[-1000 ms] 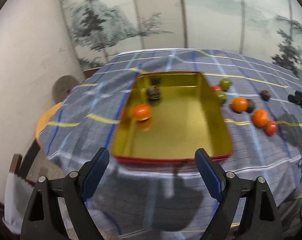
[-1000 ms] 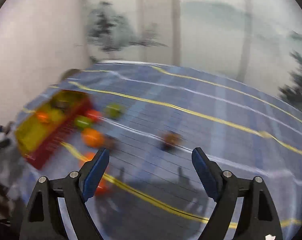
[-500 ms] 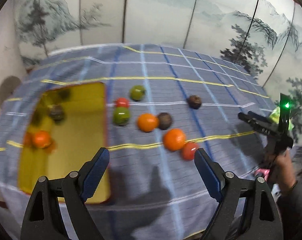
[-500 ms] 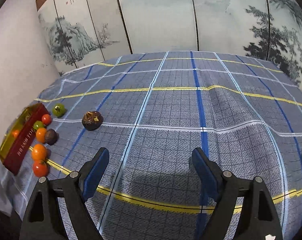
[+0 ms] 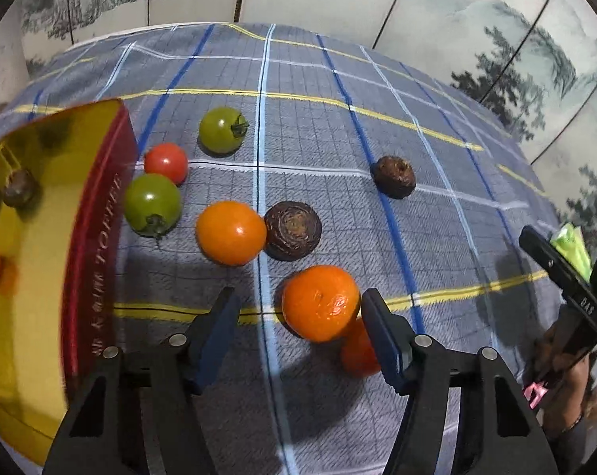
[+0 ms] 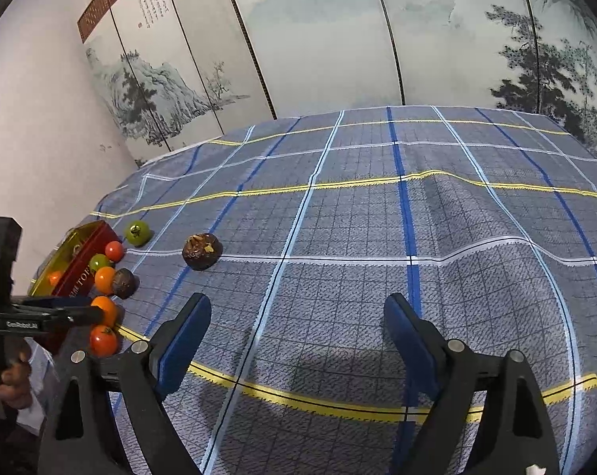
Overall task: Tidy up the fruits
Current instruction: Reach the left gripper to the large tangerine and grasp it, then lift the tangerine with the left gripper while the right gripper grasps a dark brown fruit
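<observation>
Closing our left gripper (image 5: 298, 322) around the mandarin (image 5: 320, 303), which sits between the jaws but isn't pinched yet, tin (image 5: 92, 245) off to their left, while our right gripper (image 6: 298, 336) spreads wider over bare cloth.

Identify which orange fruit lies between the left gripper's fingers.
The dimpled mandarin, between the left gripper's closing jaws; the smooth orange tomato lies farther off, beside a brown fruit.

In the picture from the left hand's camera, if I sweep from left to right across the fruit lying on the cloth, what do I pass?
Lower green tomato → small red tomato → upper green tomato → smooth orange fruit → dark round fruit → mandarin → far dark fruit.
</observation>
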The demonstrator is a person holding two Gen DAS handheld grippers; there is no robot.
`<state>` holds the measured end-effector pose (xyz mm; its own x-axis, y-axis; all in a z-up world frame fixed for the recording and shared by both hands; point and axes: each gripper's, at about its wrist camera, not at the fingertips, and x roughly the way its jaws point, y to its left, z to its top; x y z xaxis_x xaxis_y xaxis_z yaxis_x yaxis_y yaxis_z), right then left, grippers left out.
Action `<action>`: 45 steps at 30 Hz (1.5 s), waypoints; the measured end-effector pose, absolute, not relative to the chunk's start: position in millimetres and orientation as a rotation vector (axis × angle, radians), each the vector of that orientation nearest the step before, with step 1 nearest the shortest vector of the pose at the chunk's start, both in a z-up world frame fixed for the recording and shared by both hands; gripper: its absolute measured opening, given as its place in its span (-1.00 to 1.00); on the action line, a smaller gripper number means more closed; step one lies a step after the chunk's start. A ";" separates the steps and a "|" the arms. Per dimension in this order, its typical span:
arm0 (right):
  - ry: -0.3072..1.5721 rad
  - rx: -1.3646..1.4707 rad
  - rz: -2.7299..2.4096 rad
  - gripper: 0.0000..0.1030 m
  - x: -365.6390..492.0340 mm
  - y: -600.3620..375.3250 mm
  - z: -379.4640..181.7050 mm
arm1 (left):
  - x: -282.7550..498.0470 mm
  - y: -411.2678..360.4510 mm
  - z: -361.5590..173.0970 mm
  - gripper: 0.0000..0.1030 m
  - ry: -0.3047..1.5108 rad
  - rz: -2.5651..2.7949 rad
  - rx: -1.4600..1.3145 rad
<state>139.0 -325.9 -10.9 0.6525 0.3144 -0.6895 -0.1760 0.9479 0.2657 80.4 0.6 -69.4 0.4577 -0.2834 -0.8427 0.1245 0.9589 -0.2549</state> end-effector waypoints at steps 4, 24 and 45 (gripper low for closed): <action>0.815 0.188 0.284 0.72 139.1 -326.9 -11.0 | 81.2 4.7 -76.1 -0.19 1.055 -0.332 -0.266; 0.833 0.193 0.264 0.79 144.6 -327.6 -14.1 | 81.8 4.6 -76.3 -0.22 1.026 -0.361 -0.253; 0.861 0.174 0.243 0.79 147.8 -324.0 -18.8 | 14.2 79.7 5.1 -0.22 0.838 -0.223 -0.270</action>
<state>147.8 -324.0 -18.8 0.6266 0.2805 -0.7271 -0.1408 0.9584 0.2484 14.2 79.7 5.1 0.6492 -0.2990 -0.6994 0.0877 0.9428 -0.3216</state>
